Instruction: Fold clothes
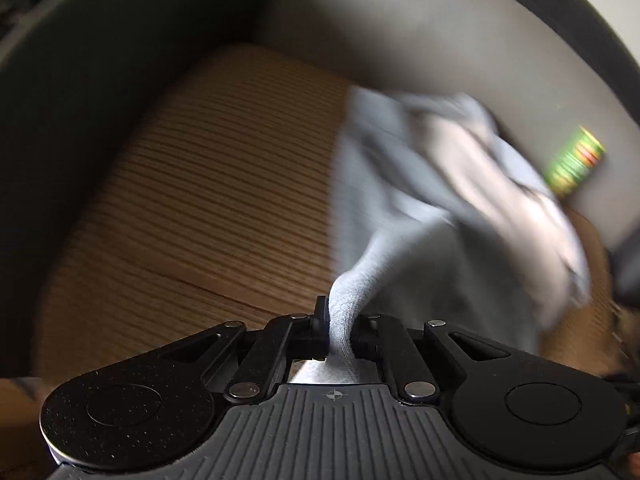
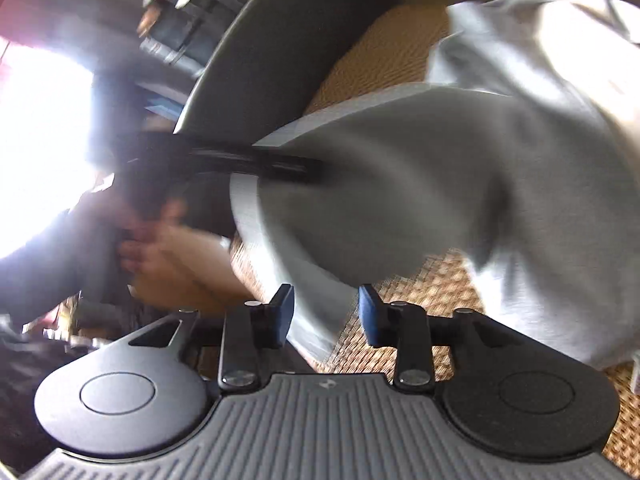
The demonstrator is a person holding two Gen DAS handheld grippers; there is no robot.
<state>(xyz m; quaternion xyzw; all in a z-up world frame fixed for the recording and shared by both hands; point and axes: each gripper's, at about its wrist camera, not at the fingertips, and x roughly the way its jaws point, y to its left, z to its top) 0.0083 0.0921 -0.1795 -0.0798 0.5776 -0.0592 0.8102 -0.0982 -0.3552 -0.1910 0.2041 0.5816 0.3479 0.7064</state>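
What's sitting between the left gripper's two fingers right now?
A bunched fold of the grey garment, pinched by the shut left gripper; the left wrist view shows it.

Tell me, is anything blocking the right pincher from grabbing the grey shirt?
Nothing visible blocks it. The right gripper is open, and a fold of the grey shirt already hangs between its fingers over the woven mat. The left gripper is already pinching the shirt.
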